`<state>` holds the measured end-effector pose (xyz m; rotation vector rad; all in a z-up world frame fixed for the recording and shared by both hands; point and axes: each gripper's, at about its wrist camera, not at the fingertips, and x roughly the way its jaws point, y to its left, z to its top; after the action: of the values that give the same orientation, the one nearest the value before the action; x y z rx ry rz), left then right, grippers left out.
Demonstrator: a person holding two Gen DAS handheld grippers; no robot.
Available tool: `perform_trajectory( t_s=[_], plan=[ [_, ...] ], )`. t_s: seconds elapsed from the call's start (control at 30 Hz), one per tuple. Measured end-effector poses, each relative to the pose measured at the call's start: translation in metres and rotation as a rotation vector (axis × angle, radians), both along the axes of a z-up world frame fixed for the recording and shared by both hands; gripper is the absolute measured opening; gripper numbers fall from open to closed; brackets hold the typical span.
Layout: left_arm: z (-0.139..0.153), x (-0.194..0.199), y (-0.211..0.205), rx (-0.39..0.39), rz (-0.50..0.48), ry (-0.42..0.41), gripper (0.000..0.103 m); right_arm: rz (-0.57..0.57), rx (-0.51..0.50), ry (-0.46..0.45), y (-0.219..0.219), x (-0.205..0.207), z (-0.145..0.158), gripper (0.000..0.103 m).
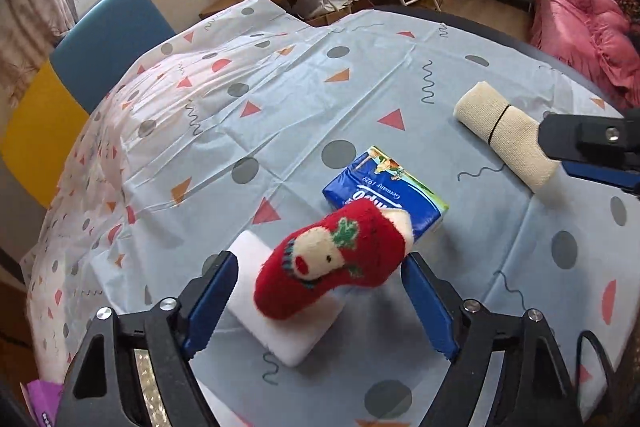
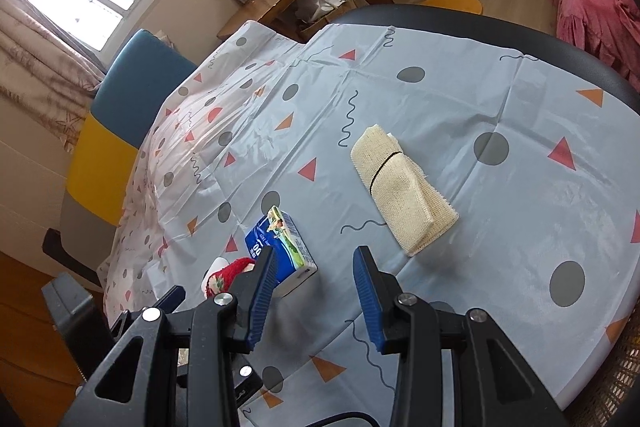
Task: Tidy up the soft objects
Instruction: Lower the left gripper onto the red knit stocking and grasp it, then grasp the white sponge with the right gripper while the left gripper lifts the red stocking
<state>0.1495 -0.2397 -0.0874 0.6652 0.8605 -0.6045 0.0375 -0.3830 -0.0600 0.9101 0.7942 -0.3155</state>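
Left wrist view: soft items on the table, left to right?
White sponge block → red Christmas sock lying on it → blue tissue pack → beige rolled cloth at far right.

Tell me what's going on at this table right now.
A person is sorting soft things with a claw in each hand. The left claw is open around a red Christmas sock, which lies across a white sponge block and against a blue tissue pack. The right claw is open and empty, above the patterned tablecloth between the tissue pack and a rolled beige cloth tied with a black band. Nothing is gripped yet.
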Motion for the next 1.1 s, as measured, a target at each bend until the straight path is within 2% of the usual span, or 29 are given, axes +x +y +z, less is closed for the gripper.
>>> perform_trajectory(
  t_s=[0.1,0.17,0.2,0.23,0.3,0.47,0.53,0.6,0.77,0.93,1.1],
  plan=[
    [-0.01,0.006,-0.007,0.003,-0.003,0.025,0.084,-0.015,0.001,-0.001,-0.002,-0.002,0.0,0.039],
    [-0.014,0.011,-0.008,-0.021,0.006,0.074,0.06,-0.029,0.009,-0.003,-0.005,-0.004,0.0,0.039],
    [-0.014,0.013,-0.006,-0.038,0.025,0.096,0.042,-0.037,0.009,0.0,-0.006,-0.004,-0.001,0.039],
    [-0.012,0.014,-0.002,-0.056,0.049,0.104,0.04,-0.043,0.008,0.002,-0.008,-0.005,-0.002,0.039],
    [-0.001,0.01,0.011,-0.14,0.074,0.137,0.036,-0.057,0.011,-0.002,-0.011,-0.007,-0.002,0.04],
    [0.012,-0.026,0.043,-0.234,0.088,0.204,0.036,-0.136,0.015,-0.029,-0.026,-0.02,0.0,0.039],
    [0.012,-0.051,0.056,-0.229,0.083,0.189,0.035,-0.134,0.022,-0.023,-0.026,-0.019,-0.002,0.039],
    [0.006,-0.075,0.072,-0.232,0.091,0.207,0.035,-0.108,0.025,-0.016,-0.022,-0.015,-0.003,0.039],
    [-0.025,-0.107,0.094,-0.205,0.128,0.243,0.035,0.008,0.004,0.008,-0.003,0.001,-0.005,0.039],
    [-0.034,-0.119,0.085,-0.156,0.119,0.144,0.037,0.126,-0.016,0.042,0.017,0.015,-0.01,0.039],
    [-0.034,-0.125,0.091,-0.189,0.101,0.112,0.037,0.38,-0.067,0.056,0.055,0.04,-0.008,0.039]
  ],
)
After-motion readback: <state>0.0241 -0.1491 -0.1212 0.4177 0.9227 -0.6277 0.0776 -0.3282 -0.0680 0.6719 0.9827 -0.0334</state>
